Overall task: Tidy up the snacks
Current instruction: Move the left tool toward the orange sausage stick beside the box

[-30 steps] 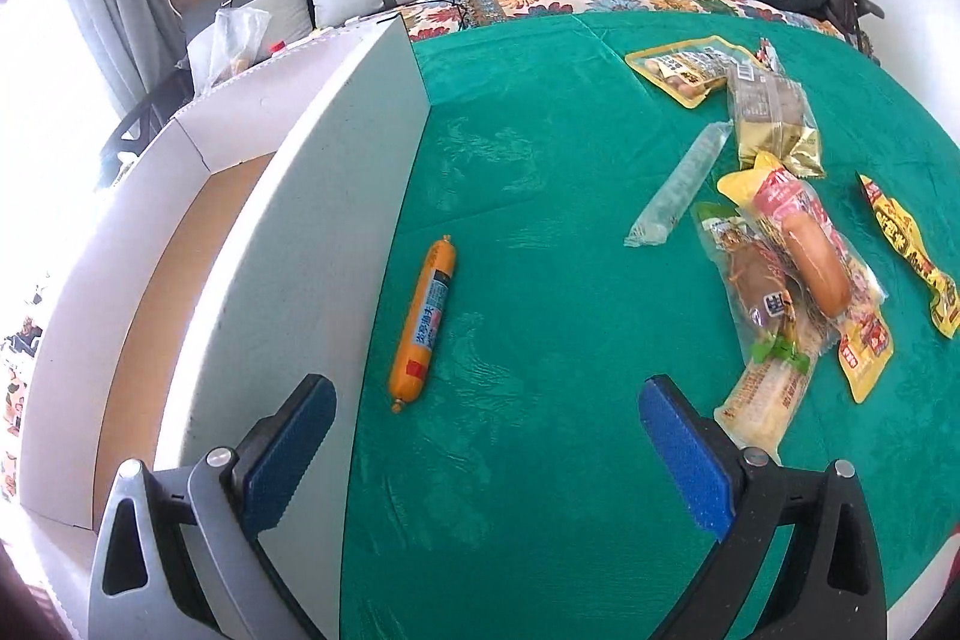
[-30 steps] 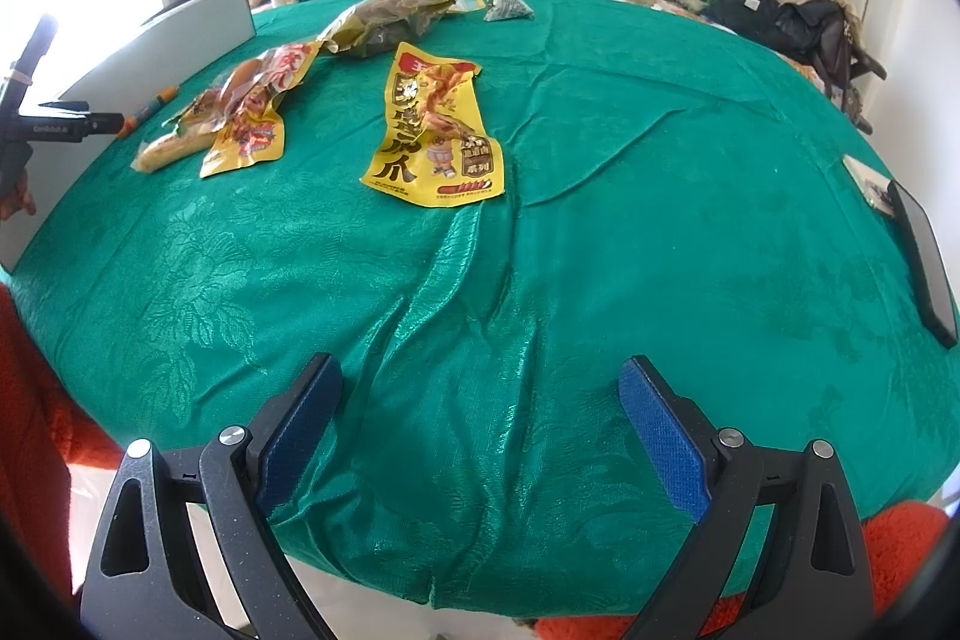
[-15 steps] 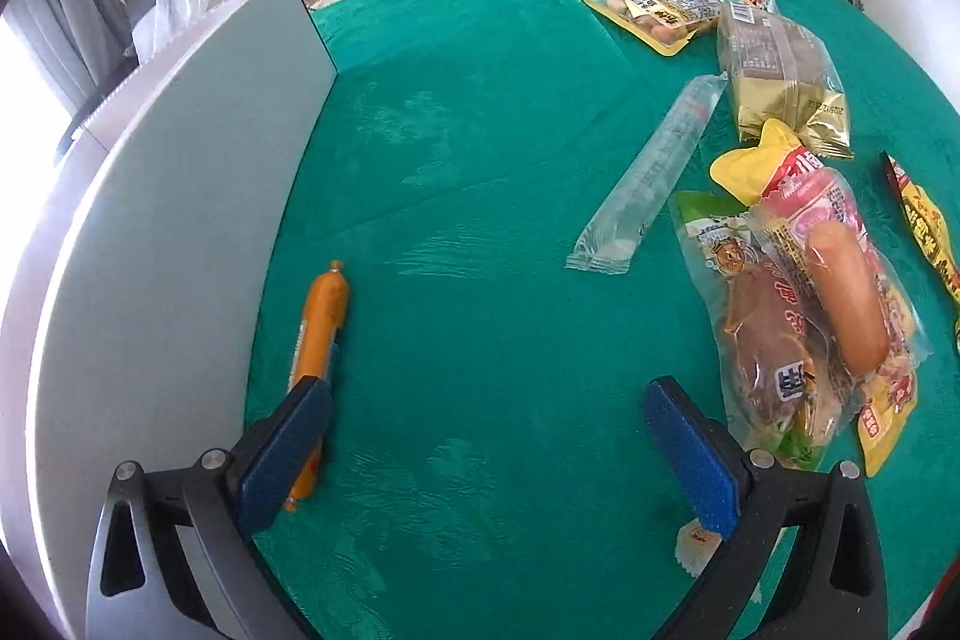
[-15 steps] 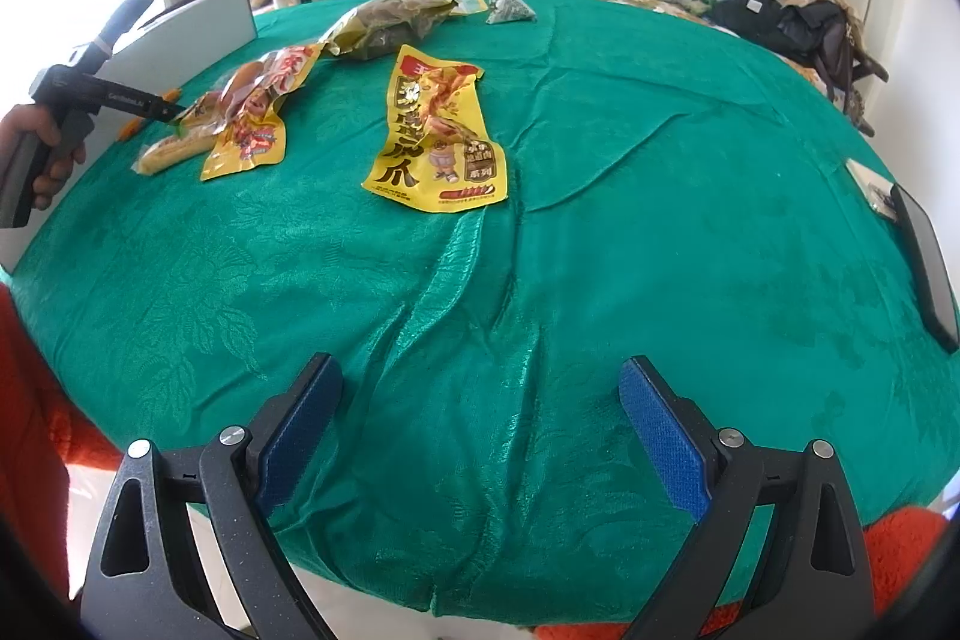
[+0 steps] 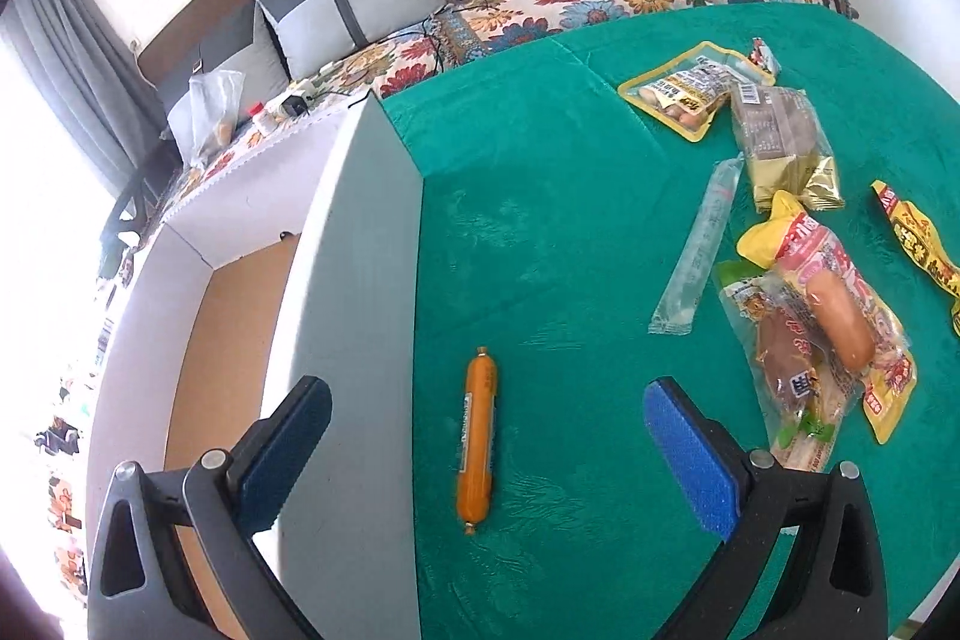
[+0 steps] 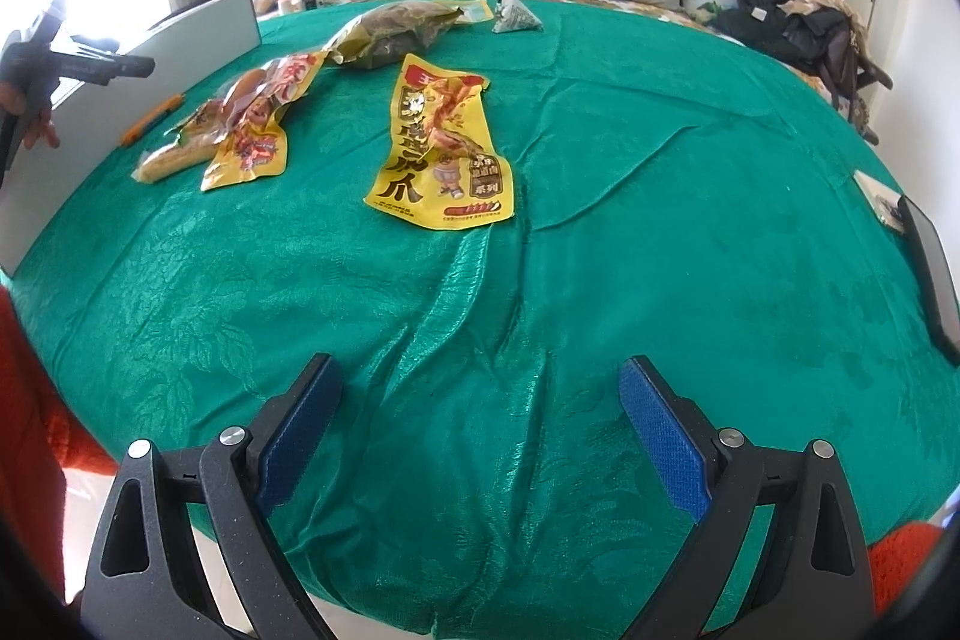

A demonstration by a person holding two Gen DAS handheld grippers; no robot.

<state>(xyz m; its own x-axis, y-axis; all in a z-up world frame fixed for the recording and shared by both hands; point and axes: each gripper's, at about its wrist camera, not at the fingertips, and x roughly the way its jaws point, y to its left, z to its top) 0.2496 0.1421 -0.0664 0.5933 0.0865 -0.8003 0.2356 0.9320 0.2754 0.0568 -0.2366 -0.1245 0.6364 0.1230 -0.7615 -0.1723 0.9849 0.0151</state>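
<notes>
The left gripper [image 5: 486, 436] hangs over the green-covered surface [image 5: 540, 232] with its fingers spread wide and empty, and an orange sausage stick [image 5: 477, 451] lies between them, lengthwise along the fingers and just beside the grey wall of the open box [image 5: 354, 292]. The right gripper [image 6: 477, 427] hovers low over bare cloth near the front edge, its fingers equally wide and holding nothing; the nearest snack to it is the yellow chicken-feet packet [image 6: 441, 151], well apart. The remaining snacks sit in a loose cluster to the right of the sausage stick: a clear tube packet [image 5: 699, 256], a sausage pouch [image 5: 834, 316] overlapping other bags, a brownish bag [image 5: 780, 142] and a yellow flat pouch [image 5: 690, 91]. The likely risk is in the pickup: the stick is round, slick and aligned with the fingers, so a closing grip could roll it or squirt it out lengthwise, and the left finger is so near the box wall that it may knock the wall on the way down. The cloth is wrinkled and could be pinched up with a thin packet. The box's far inner corner and much of its floor are hidden behind its wall, the overlapped bags cannot be counted surely, and the print on the packets is too small to read.
</notes>
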